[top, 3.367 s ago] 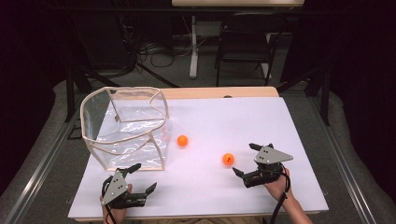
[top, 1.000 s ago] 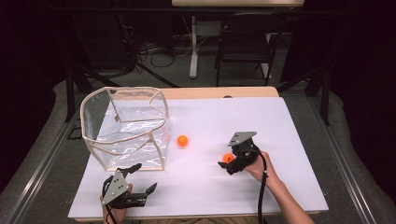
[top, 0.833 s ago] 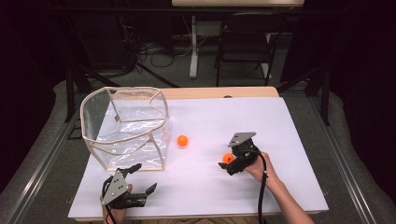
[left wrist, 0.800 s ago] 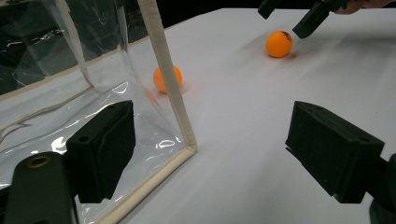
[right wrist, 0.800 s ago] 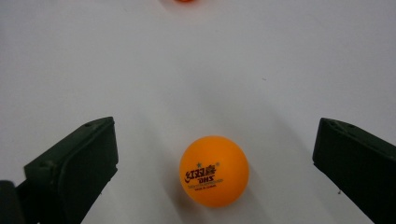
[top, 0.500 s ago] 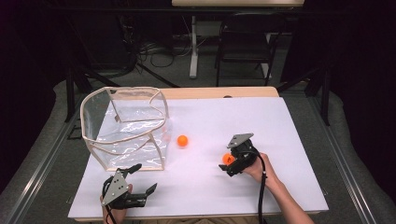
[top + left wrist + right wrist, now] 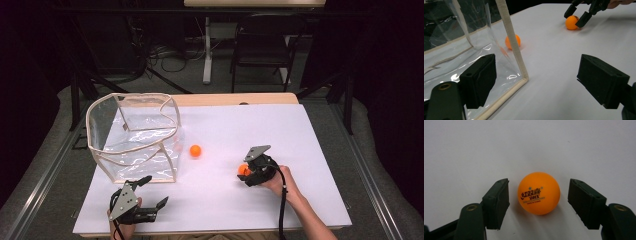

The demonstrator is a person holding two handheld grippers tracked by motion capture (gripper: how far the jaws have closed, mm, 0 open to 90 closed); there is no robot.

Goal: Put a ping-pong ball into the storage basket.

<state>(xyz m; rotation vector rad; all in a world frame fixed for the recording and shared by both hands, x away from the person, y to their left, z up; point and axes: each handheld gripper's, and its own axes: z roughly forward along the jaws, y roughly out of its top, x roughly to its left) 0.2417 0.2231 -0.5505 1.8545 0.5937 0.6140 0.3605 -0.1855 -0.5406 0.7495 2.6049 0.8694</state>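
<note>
The orange ball [image 7: 539, 193] lies on the white table [image 7: 300, 135], right of centre, between the jaws of the right tool [image 7: 538, 202]. Those jaws have just been closing on it, yet a thin gap shows on each side, so the pads do not pinch it yet. To grip well, I would keep the ball centred between the pads, close gently so it does not squirt out, and lift only once both pads press at its widest part. A second orange ball [image 7: 195, 150] sits just beside the clear plastic bin [image 7: 100, 150], apart from its wall. The left tool [image 7: 150, 196] rests near the table's front edge, jaws spread wide and holding nothing.
</note>
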